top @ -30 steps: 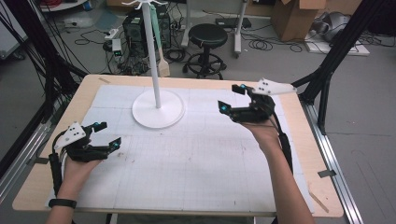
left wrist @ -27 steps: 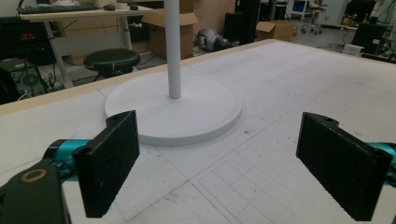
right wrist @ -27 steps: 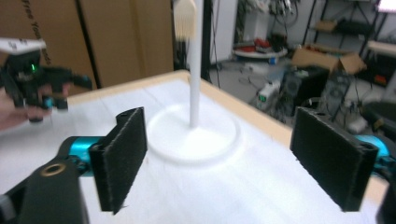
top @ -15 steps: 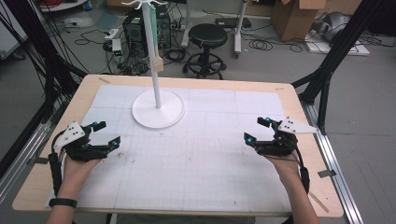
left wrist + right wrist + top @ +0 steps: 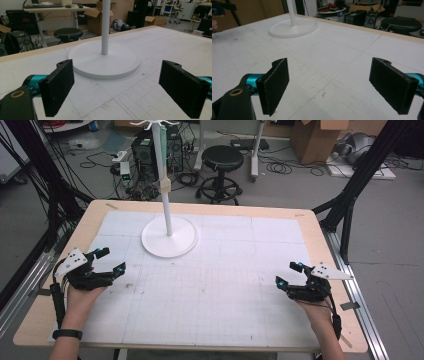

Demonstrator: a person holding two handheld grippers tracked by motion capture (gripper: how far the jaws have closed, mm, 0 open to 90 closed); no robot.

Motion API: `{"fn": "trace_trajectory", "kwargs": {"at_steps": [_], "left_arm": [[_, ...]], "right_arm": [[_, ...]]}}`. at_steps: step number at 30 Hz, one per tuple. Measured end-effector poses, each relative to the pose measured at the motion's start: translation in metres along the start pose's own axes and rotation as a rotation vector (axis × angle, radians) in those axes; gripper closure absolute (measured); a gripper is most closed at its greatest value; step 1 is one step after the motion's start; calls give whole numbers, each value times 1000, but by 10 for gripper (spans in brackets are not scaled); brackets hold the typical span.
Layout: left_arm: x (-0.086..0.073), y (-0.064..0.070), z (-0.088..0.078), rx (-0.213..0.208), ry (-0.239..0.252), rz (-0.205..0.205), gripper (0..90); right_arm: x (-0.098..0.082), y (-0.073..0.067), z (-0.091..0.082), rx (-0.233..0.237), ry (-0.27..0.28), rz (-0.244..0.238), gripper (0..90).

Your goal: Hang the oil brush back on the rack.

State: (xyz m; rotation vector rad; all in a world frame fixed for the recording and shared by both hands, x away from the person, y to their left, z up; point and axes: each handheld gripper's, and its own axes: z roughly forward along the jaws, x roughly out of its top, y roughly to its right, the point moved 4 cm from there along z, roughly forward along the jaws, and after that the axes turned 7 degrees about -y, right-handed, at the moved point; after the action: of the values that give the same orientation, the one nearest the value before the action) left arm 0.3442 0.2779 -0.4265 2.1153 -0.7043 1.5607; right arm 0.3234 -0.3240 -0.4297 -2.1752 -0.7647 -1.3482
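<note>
L gripper point(image 5: 111, 260): I'm holding it at the table's left edge, just above the mat; jaws standing wide apart w/ nothing btwn them.
L hand point(image 5: 82, 296): gripping from behind, forearm coming in from the bottom left, dark band on the wrist.
R gripper point(image 5: 289, 274): I'm holding it near the right edge, low over the mat; jaws also spread wide, nothing clamped.
R hand point(image 5: 315, 310): sitting under the gripper body, cable trailing back along the forearm.
Stand point(image 5: 169, 236): white round base w/ a thin upright pole, resting on the mat toward the far side, left of centre; closer to my L gripper, well apart from the R.
L gripper view: stand base point(image 5: 104, 59) lying straight ahead btwn the two black pads point(image 5: 59, 85), not touching them.
R gripper view: stand point(image 5: 293, 27) sitting far off at upper left; pads point(image 5: 275, 82) framing bare mat.
Mat point(image 5: 220, 290): white, gridded, covering most of the table point(image 5: 310, 227); a few dark scuffs on it.
Stool point(image 5: 221, 157): black, on the floor beyond the far edge.
</note>
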Motion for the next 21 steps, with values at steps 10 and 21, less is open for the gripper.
{"fn": "trace_trajectory", "kwargs": {"at_steps": [10,21], "left_arm": [[0,2,1,8,-17,21,136],[0,4,0,9,-19,27,136]], "right_arm": [[-10,12,1,-55,-32,39,154],[-10,16,1,-69,-29,58,154]]}}
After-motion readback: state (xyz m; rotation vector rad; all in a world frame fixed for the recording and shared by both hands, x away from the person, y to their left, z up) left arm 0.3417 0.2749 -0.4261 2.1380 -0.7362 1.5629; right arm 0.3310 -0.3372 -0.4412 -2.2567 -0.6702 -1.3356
